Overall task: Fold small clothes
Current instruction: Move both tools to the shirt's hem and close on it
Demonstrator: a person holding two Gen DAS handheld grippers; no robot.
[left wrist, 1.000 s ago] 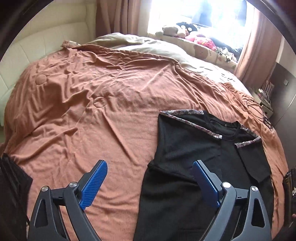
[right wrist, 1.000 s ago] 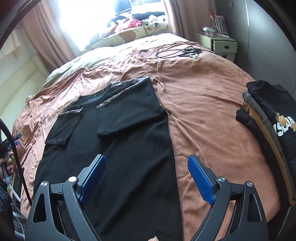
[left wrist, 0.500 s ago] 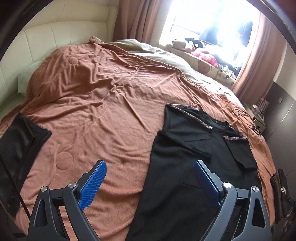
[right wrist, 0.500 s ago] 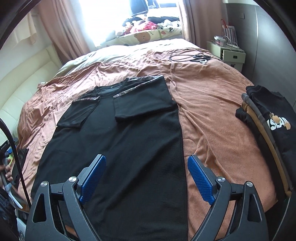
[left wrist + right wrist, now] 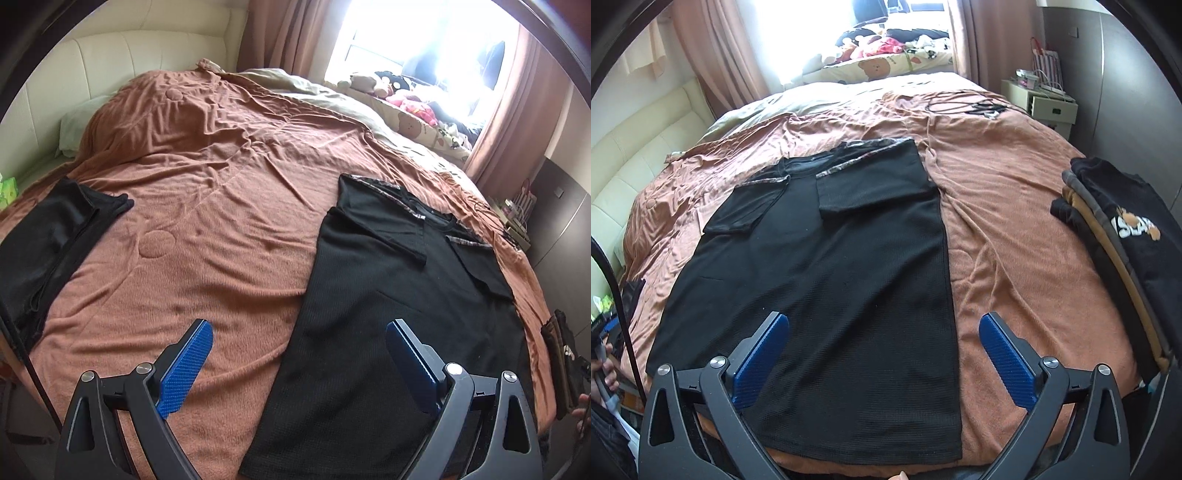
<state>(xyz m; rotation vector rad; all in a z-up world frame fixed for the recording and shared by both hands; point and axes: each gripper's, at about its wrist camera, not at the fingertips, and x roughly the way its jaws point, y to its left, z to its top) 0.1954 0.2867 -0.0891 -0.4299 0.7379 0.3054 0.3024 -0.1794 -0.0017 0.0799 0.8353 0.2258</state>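
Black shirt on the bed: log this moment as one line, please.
shirt: flat on bedspread, sleeves folded in | left gripper: open, empty | right gripper: opening, empty | folded pile: right edge

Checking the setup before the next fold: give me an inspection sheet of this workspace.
Surface: brown blanket on the bed, wrinkled.
Job's things: black T-shirt lying flat, both sleeves folded inward.
Clutter: stack of folded clothes at the right edge; dark garment at the left edge.
Grippers: left tongs open, empty; right tongs opening, empty, above the shirt's hem.
Cables: black cable coiled at the far side.
Surroundings: window, curtains, nightstand.
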